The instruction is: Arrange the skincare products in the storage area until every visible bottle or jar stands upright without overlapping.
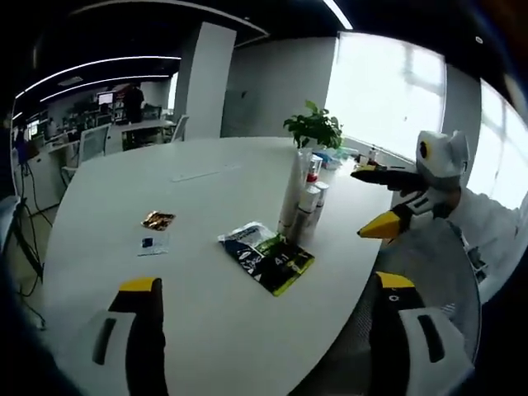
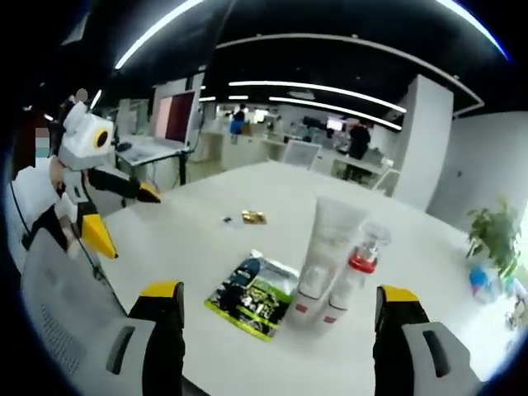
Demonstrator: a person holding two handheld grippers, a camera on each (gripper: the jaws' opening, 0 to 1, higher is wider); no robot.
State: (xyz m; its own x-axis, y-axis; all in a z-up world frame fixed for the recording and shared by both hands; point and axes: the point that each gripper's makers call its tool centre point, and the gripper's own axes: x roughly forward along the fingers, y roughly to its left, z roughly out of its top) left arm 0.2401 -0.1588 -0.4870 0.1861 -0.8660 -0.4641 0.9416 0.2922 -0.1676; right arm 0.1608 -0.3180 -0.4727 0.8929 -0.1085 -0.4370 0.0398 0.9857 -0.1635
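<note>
A cluster of skincare products stands upright near the table's middle: a tall white tube (image 1: 294, 188) (image 2: 327, 247) and, beside it, a clear-capped bottle with a red collar (image 1: 308, 200) (image 2: 352, 276). A flat green and black sachet pack (image 1: 266, 256) (image 2: 252, 297) lies in front of them. My left gripper (image 1: 266, 285) (image 2: 132, 224) is open and holds nothing, short of the pack. My right gripper (image 2: 279, 293) (image 1: 361, 204) is open too, hovering over the table edge before the pack and the tube.
The round white table (image 1: 190, 190) also carries a small gold packet (image 1: 158, 220) (image 2: 253, 217) and a small blue item (image 1: 148, 242). A potted plant (image 1: 313, 128) (image 2: 495, 235) stands at the far edge. A mesh chair (image 1: 433, 272) (image 2: 58, 305) sits against the near edge.
</note>
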